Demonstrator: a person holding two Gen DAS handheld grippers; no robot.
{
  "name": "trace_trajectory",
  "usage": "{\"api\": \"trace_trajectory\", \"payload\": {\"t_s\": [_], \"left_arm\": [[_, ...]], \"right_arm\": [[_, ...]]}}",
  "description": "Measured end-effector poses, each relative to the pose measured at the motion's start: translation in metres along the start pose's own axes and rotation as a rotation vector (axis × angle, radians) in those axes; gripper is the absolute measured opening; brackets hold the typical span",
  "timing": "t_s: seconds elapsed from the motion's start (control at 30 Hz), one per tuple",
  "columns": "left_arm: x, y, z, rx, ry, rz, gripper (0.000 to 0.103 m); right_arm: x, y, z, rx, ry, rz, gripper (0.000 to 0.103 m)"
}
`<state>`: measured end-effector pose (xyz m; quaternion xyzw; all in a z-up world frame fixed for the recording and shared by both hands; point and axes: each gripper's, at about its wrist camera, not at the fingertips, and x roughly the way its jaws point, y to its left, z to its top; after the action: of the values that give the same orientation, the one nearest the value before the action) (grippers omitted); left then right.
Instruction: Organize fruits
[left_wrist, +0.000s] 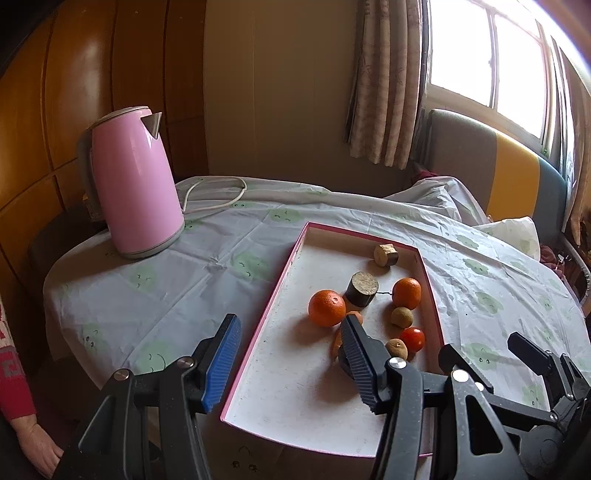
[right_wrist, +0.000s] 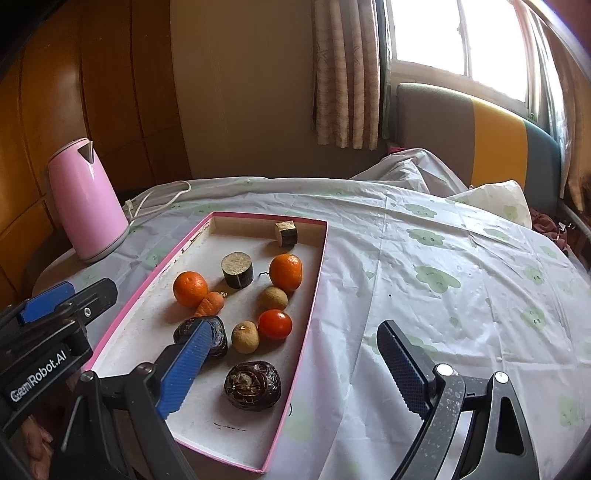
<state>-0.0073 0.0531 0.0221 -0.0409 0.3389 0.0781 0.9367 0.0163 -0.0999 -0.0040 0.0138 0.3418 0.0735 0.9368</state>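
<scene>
All produce sits inside the shallow pink-rimmed cardboard tray (right_wrist: 318, 280), centre of the right wrist frame: two round oranges (right_wrist: 190, 288), red tomato (right_wrist: 274, 324), two tan longans (right_wrist: 245, 336), carrot piece (right_wrist: 210, 302), two dark wrinkled fruits (right_wrist: 252, 385), two cut wooden-looking cylinders (right_wrist: 237, 270). Left gripper (left_wrist: 288, 363) and right gripper (right_wrist: 295, 373) both have fingers spread, holding nothing. Fits sorted or unsorted. For any pick: descend vertically, straddle one item, avoid nudging neighbours.
</scene>
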Motion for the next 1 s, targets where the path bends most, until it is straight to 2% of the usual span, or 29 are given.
{"api": "trace_trajectory", "payload": {"t_s": [0.23,1.0], "left_arm": [[-0.0047,0.0024,0.0004,-0.011,-0.018,-0.001,0.057],[-0.0065,0.0035,0.0010,-0.012,-0.009,0.008,0.057]], "right_arm": [[-0.0007,0.0015,0.0006,-0.003,0.000,0.003,0.092],[0.0001,0.0048,-0.0029,-0.016,0.010,0.011,0.092]]}}
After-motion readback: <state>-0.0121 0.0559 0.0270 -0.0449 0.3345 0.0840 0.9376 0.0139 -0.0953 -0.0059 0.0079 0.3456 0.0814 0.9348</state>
